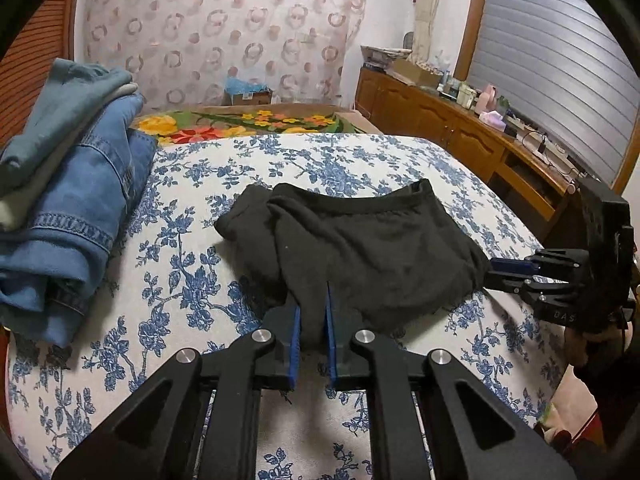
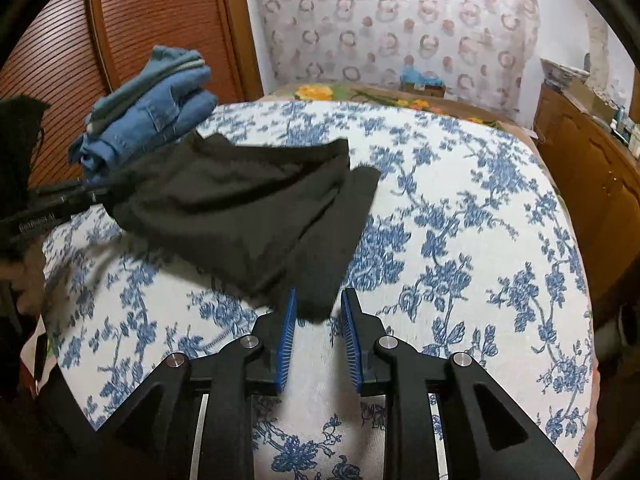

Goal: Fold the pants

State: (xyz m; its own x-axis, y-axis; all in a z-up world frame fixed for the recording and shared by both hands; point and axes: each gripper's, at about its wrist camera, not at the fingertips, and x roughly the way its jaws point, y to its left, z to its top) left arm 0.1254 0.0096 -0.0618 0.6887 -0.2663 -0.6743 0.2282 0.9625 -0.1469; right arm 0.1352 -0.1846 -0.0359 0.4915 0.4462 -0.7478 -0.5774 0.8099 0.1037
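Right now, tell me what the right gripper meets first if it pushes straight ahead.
The black pants: their near corner already lies between the right gripper's parted pads. Beyond that, the floral bedspread, though depth is uncertain.

A stack of folded denim garments (image 1: 68, 184) is located on the floral bedspread (image 1: 400, 168). A wooden cabinet (image 1: 432, 120) is positioned beside a patterned curtain (image 1: 224, 28).

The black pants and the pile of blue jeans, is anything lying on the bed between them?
No. In the left wrist view only bare flowered bedspread lies between the black pants and the blue jeans pile.
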